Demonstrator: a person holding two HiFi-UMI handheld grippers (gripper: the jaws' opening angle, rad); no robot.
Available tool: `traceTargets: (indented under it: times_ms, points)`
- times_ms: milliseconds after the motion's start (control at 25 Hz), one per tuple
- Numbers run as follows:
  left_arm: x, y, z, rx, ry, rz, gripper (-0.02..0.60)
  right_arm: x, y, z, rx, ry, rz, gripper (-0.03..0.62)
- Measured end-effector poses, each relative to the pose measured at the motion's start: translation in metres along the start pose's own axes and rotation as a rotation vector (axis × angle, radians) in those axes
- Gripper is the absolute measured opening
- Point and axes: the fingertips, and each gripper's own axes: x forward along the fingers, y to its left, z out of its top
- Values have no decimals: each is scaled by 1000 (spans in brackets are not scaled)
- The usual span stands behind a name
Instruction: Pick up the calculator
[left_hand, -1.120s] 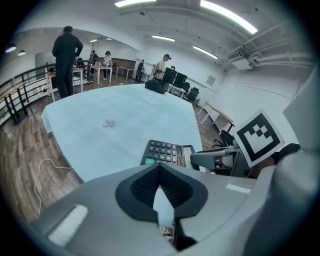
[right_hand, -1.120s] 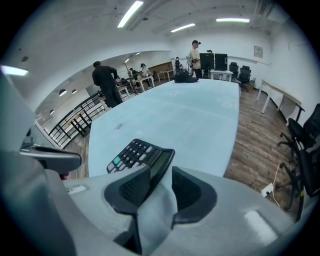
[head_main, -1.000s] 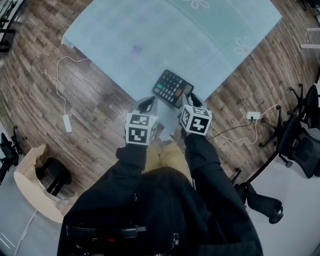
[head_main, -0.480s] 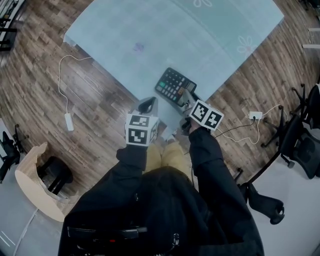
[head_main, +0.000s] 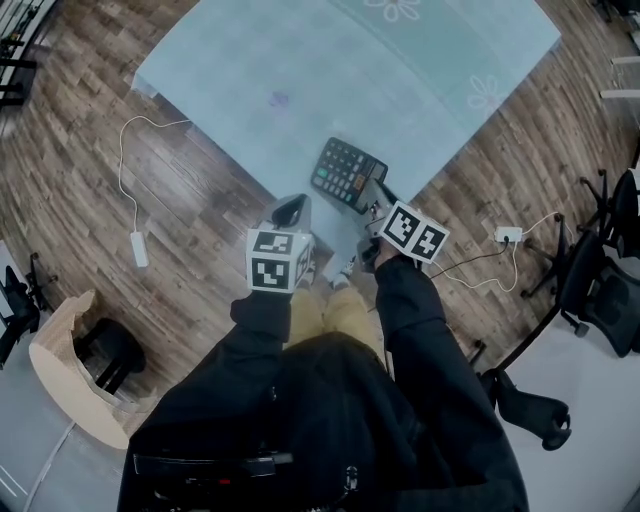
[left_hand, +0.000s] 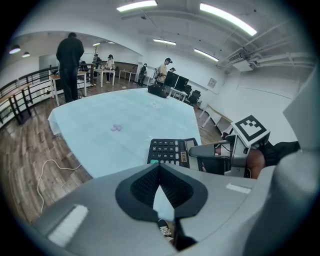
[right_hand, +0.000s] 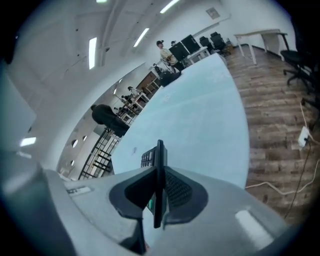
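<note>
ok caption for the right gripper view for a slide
Right tongs, just closing, grip the calculator by its edge over the blue table.

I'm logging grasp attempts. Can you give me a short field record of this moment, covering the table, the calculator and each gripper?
table: light blue cover
calculator: at the table's near corner
right gripper: jaws have just been closing; pads on the calculator's edge
left gripper: jaws together, nothing between them
lift: none visible
</note>
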Motion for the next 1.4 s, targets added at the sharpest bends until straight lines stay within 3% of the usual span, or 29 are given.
traceTargets:
  times_ms: [200,400,920,1400]
  points:
    - [-18,0,22,5,-60,10,0,-30,38,22,-252,-61,-22,40]
    - [-53,-10,71,36,-193,24,0,-84,87,61,-404,-209,-15,40]
    - [-163,-84,211,214,-525,-37,-2,-247,199,154,-624,-622,23,41]
    - [-260,-164,288,370,-777,-76,-1,-365,266,187,-806,-897,23,41]
